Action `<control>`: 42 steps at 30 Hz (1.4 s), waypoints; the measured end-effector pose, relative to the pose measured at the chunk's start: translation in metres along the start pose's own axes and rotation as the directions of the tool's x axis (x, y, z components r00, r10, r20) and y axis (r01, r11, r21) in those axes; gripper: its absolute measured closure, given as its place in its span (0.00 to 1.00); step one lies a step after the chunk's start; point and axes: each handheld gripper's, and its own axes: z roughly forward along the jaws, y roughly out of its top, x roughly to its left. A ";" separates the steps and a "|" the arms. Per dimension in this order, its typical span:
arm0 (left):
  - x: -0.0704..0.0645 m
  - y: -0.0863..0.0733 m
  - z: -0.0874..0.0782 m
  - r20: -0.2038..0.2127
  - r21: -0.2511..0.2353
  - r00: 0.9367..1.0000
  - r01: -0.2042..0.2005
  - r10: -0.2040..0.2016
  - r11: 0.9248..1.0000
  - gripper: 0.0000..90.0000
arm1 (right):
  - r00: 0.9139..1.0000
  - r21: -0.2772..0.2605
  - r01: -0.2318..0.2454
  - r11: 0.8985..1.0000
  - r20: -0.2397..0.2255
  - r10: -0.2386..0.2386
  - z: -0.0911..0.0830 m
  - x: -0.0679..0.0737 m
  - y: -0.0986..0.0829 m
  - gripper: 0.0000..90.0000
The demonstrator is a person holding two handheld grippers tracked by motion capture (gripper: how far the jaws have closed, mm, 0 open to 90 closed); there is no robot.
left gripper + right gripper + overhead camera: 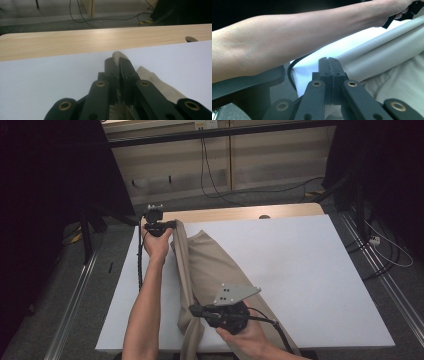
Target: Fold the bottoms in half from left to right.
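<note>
The table (310,270), covered in a smooth white sheet with a strip of pale wood showing along its far edge, carries a beige cloth (210,265) that lies on its left half, a long garment-like piece of fine woven fabric, matte and soft, bunched into folds along one side. Its long axis runs from the far left of the table toward the near edge, where it hangs over in front of the person. That folded left edge is stretched as a taut ridge between the two tools, so the coming move likely turns on this line: each end lies directly in a pair of jaws, and lifting or swinging either end would carry the fold with it. The left gripper (172,224) holds the far end, its black jaws closed on a small tongue of the cloth that pokes out beyond their tips in the left gripper view. The right gripper (192,309), nearer the person and topped by a grey three-cornered plate, grips the near part of the same edge; in the right gripper view its jaws are pressed together, with the fabric running right beside them.
</note>
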 end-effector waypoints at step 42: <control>-0.050 -0.009 0.056 -0.026 0.106 0.998 -0.049 0.052 0.993 0.95 | 0.959 0.057 -0.142 0.988 0.253 0.124 -0.090 -0.071 -0.073 1.00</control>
